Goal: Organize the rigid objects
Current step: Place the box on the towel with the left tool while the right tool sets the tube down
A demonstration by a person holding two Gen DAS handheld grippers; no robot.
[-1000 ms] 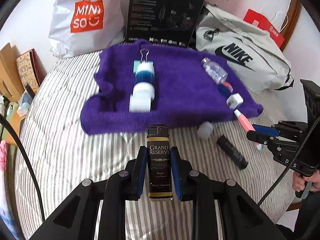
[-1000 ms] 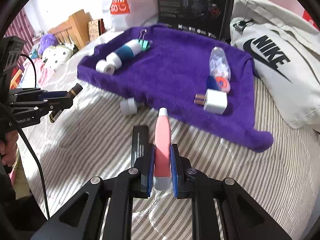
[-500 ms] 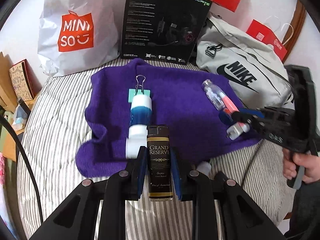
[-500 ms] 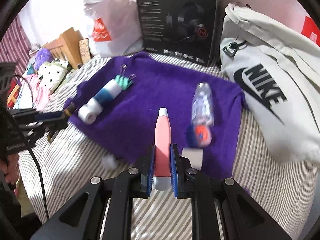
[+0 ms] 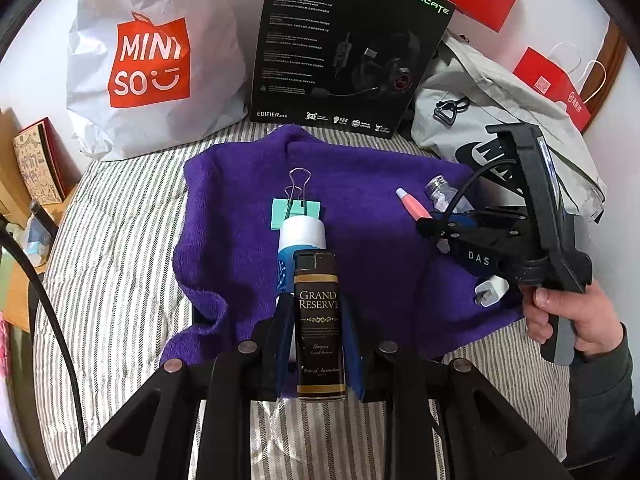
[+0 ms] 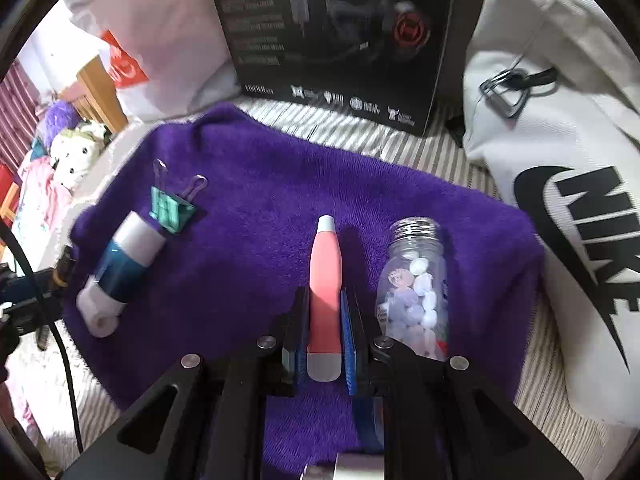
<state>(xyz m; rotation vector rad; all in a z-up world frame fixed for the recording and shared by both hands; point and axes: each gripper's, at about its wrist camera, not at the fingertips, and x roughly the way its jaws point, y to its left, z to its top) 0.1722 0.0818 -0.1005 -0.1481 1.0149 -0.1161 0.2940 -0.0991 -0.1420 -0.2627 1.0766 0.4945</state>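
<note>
My left gripper is shut on a brown "Grand Reserve" lighter, held over the near edge of the purple towel. My right gripper is shut on a pink pen-shaped tube, low over the towel beside a clear bottle of pills. The right gripper also shows in the left wrist view with the pink tube. On the towel lie a blue and white bottle, a green binder clip and a white charger plug.
The towel lies on a striped bed. Behind it stand a white Miniso bag, a black headset box and a grey Nike bag. Red paper bags lean at the back right.
Both grippers have moved forward over the towel with their loads. The right gripper has come down beside the pill bottle, and the pink tube now points across the middle of the towel.
</note>
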